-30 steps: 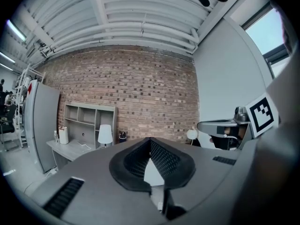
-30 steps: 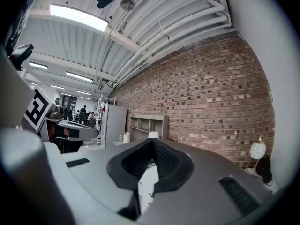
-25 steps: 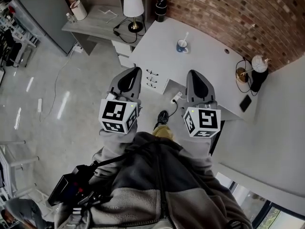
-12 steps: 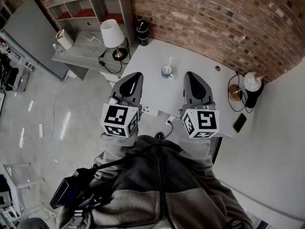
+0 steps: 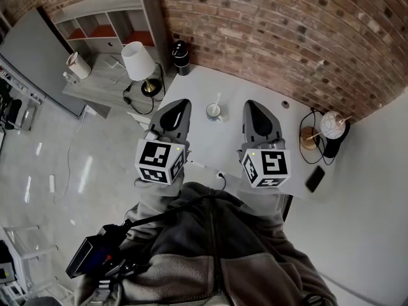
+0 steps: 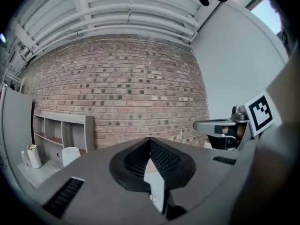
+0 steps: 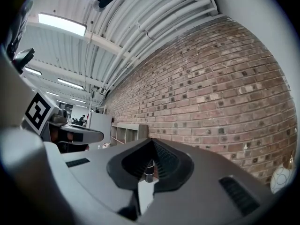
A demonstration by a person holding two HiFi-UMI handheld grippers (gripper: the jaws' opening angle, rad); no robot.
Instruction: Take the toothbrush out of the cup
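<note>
Toothbrush (image 5: 218, 100) stands in the cup (image 5: 213, 112) on the white desk (image 5: 213, 146), handle up, its long axis leaning slightly towards 1 o'clock in the head view. Since half a second ago the desk has slid down the frame, and the cup now lies at 12 o'clock, level with the two gripper tips instead of beyond them. The left gripper (image 5: 181, 102) is at 9 o'clock of the cup and the right gripper (image 5: 251, 103) at 3 o'clock, both well apart from it. Both are held side by side in front of the person's chest, pointing towards the brick wall (image 5: 287, 30). Each gripper's jaws are pressed together with nothing between them.
</note>
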